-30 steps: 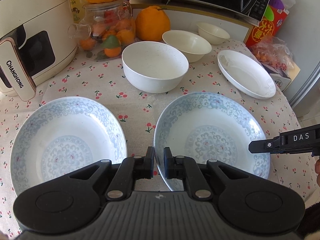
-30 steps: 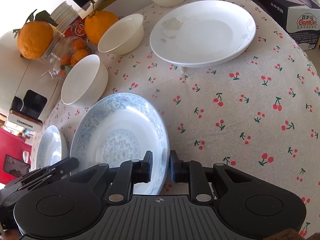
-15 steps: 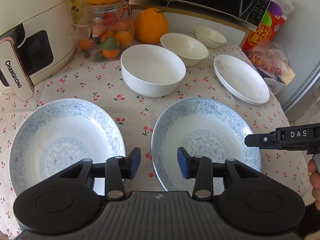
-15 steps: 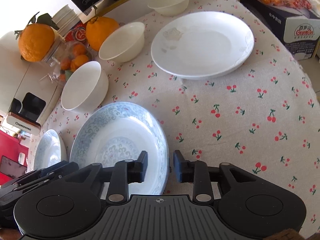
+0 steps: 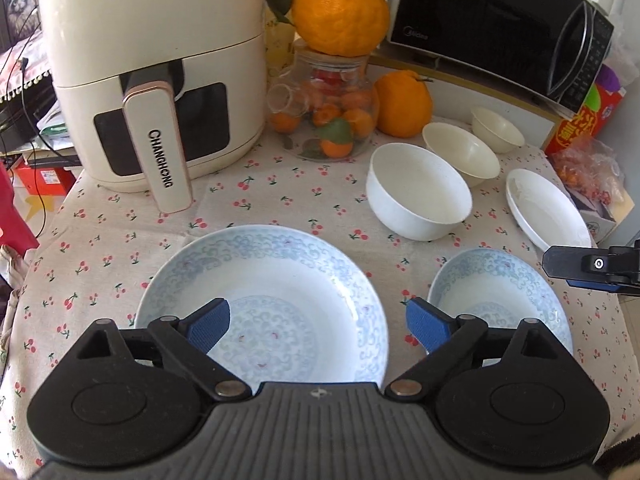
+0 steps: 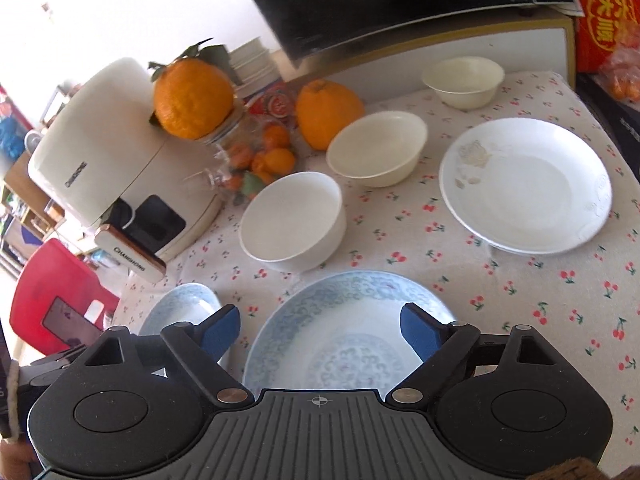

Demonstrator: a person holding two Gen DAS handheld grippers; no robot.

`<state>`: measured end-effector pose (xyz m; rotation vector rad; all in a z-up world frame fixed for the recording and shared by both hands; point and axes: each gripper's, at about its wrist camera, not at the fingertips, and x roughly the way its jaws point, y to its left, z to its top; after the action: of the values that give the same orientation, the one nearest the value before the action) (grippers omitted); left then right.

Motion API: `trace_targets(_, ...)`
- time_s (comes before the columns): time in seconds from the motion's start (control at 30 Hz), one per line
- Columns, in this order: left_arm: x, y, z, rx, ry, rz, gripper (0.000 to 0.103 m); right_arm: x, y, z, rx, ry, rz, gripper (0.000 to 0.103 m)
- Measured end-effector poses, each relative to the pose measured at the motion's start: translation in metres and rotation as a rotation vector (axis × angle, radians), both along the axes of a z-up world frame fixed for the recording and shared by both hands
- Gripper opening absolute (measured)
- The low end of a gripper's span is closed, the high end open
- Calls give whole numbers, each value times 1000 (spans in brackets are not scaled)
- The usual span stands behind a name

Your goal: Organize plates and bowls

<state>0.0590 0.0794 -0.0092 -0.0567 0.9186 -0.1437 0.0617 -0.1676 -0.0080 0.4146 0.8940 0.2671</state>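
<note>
Two blue-patterned plates lie side by side on the cherry tablecloth. My left gripper is wide open and empty above the left plate. My right gripper is wide open and empty above the right plate, which also shows in the left wrist view. Behind them stand a white bowl, two cream bowls and a white plate. The right gripper's finger pokes in at the right edge of the left wrist view.
A cream air fryer stands at the back left. A glass jar of small oranges has a big orange on top and another beside it. A microwave sits at the back right. Snack boxes line the right edge.
Both grippers have opened from nearly shut to wide open. The left gripper has swung left over the left plate. The right gripper has turned to face the right plate squarely.
</note>
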Motion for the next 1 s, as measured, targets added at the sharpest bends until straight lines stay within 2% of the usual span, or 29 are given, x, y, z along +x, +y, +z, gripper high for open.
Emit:
trace_targets(0.27, -4, 33, -15, 20, 28, 74, 98, 11, 66, -10, -38, 2, 169, 91)
trace_targets(0.53, -4, 75, -32, -64, 70, 208, 96, 34, 106, -24, -35, -25, 328, 91)
trace_targets(0.63, -6, 84, -39, -98, 91, 237, 88, 39, 117, -29, -57, -51, 370, 91)
trace_targets(0.7, -8, 88, -43, -118, 108, 243, 78, 42, 124, -33, -64, -56, 392, 91)
trace_targets(0.73, -9, 89, -45, -123, 114, 243, 77, 43, 127, -35, -65, -53, 403, 91)
trace_targets(1.0, -16, 86, -44, -85, 73, 212, 58, 44, 148, -50, -161, -54, 469, 88)
